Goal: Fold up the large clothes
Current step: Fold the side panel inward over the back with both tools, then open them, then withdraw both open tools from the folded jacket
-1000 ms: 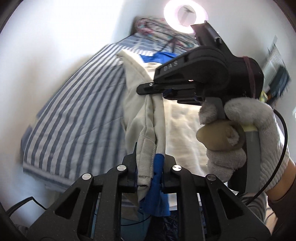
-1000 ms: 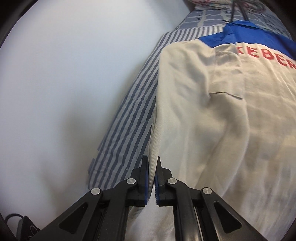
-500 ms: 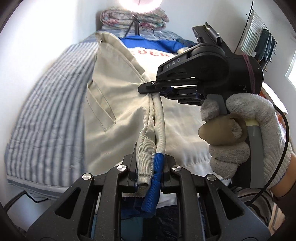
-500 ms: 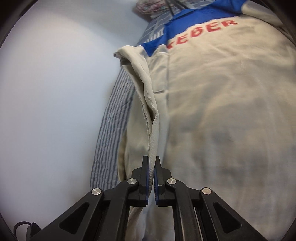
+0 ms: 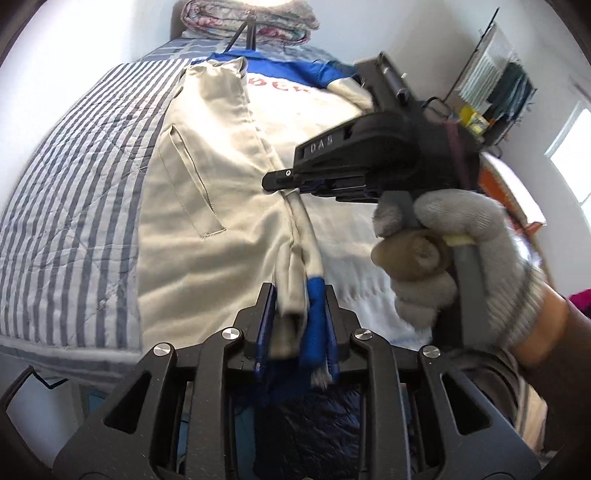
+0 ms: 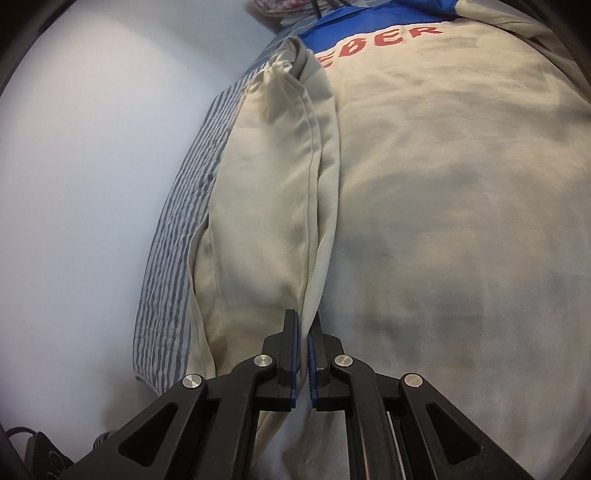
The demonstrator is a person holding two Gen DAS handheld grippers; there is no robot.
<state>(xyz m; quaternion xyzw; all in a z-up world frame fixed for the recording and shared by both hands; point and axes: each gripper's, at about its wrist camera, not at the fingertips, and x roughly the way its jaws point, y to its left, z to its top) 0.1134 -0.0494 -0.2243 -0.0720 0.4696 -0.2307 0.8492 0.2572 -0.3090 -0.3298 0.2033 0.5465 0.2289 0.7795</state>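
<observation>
Fabric fills both grips: the left gripper (image 5: 297, 295) is clamped on a bunched edge of the cream jacket (image 5: 207, 206), cream cloth and a blue trim strip squeezed together between its blue pads, and farther up the same edge the right gripper (image 6: 303, 328) pinches the doubled seam in a narrow slot. Holding one edge at two spaced points looks meant to keep the flap taut and straight while it is laid over toward the jacket's middle, so the fold line runs lengthwise. The left wrist view shows the right gripper's black body held level, fingers pointing across the garment from the right, gripped by a hand in a grey knit glove (image 5: 461, 254) with the wrist raised above the cloth. Beyond them the folded side panel with its slanted pocket lies flat over the jacket's back, whose red lettering (image 6: 384, 40) and blue yoke sit at the far end. The jacket rests on a blue-and-white striped bed (image 5: 74, 177), with a folded floral quilt (image 5: 251, 18) at the head.
</observation>
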